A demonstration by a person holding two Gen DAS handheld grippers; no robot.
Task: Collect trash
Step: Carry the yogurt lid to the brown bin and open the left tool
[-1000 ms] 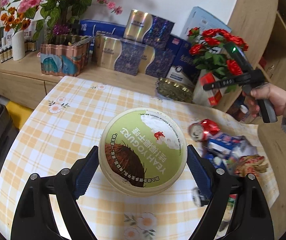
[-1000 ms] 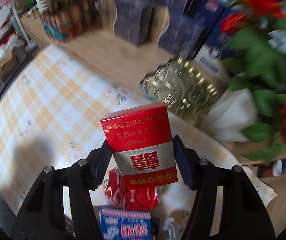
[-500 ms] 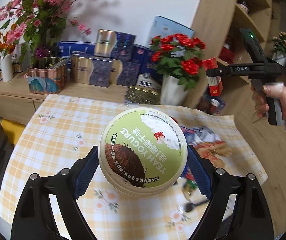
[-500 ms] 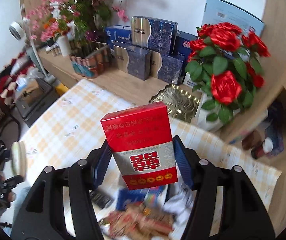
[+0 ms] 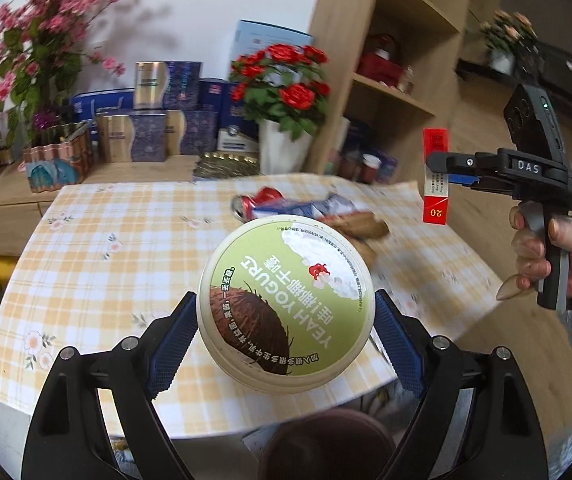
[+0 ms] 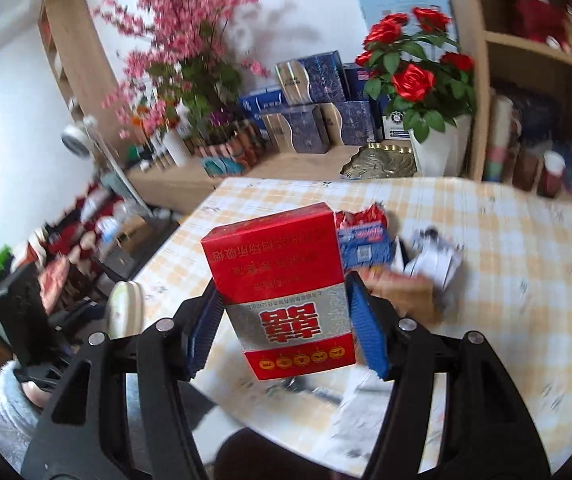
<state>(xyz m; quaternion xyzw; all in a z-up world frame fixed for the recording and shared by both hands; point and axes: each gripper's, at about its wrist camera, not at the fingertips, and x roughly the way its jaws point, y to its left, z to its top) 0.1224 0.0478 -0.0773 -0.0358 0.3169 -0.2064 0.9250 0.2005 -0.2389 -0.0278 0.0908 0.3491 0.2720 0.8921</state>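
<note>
A: Yogurt tub [image 5: 286,300] first, since it is leftmost. Where does it sit in the left gripper [image 5: 286,320]?

B: Squarely between the blue pads [image 5: 172,340], one pressing at 9 o'clock of the tub and the other at 3 o'clock. The claw is clamped on it, lid facing the camera, and it hangs above the checked tablecloth [image 5: 106,248].

A: And the leftover trash?

B: At 12 o'clock of the tub, a crushed red can [image 5: 252,204] and wrappers [image 5: 326,210] lie on the cloth, blurred.

A: The right gripper [image 6: 284,320]?

B: Clamped on the red cigarette box [image 6: 282,288], pads on its two narrow sides, box upright and printed upside down. In the left wrist view it shows at 2 o'clock, held off the table's right edge.
</note>
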